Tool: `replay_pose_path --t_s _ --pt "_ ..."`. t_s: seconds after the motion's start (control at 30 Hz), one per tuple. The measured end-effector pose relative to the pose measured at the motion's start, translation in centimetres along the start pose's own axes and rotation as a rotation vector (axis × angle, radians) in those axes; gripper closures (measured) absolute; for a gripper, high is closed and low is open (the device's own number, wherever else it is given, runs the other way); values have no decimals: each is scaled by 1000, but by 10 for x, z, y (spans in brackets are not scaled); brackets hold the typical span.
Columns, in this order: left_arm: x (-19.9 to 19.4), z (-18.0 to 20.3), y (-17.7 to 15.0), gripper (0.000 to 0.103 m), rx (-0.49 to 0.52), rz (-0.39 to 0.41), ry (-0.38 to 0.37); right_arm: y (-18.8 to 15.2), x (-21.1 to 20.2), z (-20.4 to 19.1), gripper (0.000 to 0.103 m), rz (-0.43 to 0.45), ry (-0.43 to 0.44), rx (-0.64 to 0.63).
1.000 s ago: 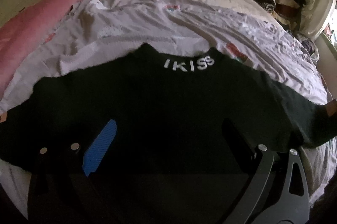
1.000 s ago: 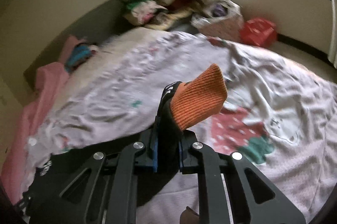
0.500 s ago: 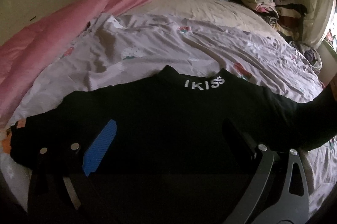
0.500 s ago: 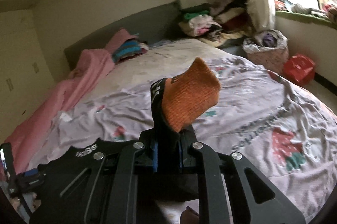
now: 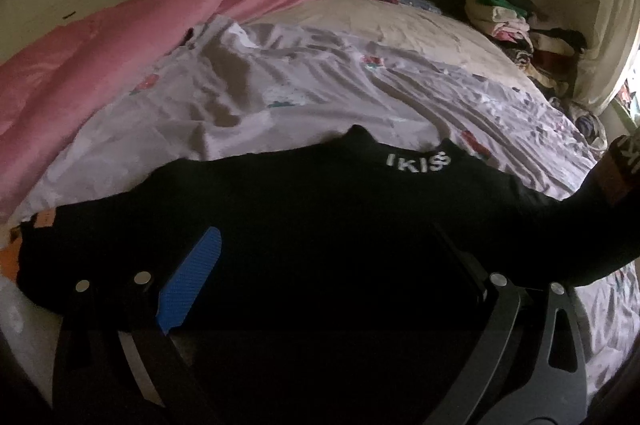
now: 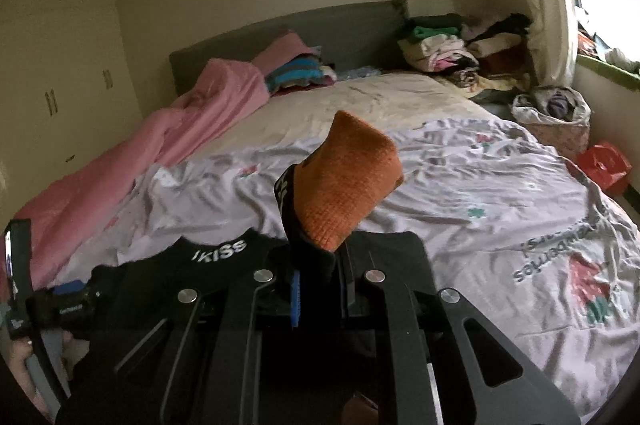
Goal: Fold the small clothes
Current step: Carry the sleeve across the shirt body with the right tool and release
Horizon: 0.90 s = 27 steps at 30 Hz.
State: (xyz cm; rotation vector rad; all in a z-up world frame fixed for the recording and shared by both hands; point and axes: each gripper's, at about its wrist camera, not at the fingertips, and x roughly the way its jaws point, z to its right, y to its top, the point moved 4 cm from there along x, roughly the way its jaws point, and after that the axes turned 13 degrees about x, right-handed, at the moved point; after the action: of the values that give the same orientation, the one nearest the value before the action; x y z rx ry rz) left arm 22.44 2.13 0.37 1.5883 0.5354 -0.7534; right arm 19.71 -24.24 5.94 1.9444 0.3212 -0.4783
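At frame centre, the right gripper (image 6: 316,289) pinches the black sweater's (image 5: 320,225) orange cuff (image 6: 344,181); lower down, the left gripper (image 5: 332,277) gapes wide, seemingly empty.

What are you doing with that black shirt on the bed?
A person with a gripper in each hand is folding a small black top spread on the bed sheet. The right gripper is shut on the sleeve's orange cuff, holding it up above the sheet. The left gripper is open over the top's middle, gripping nothing.
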Motion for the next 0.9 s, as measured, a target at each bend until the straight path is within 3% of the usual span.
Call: replay_pose_path --t_s 0.53,0.73,0.9 --pt "0 -29 -14 9 -89 18 -117 -59 37 -77 91 -106 43 -148" --pt "5 -42 -23 9 -182 21 -228 -90 56 -104 90 -155 56 -206" --pt "15 -43 -30 9 -258 -3 -365 -119 73 -124 87 -201 61 -258"
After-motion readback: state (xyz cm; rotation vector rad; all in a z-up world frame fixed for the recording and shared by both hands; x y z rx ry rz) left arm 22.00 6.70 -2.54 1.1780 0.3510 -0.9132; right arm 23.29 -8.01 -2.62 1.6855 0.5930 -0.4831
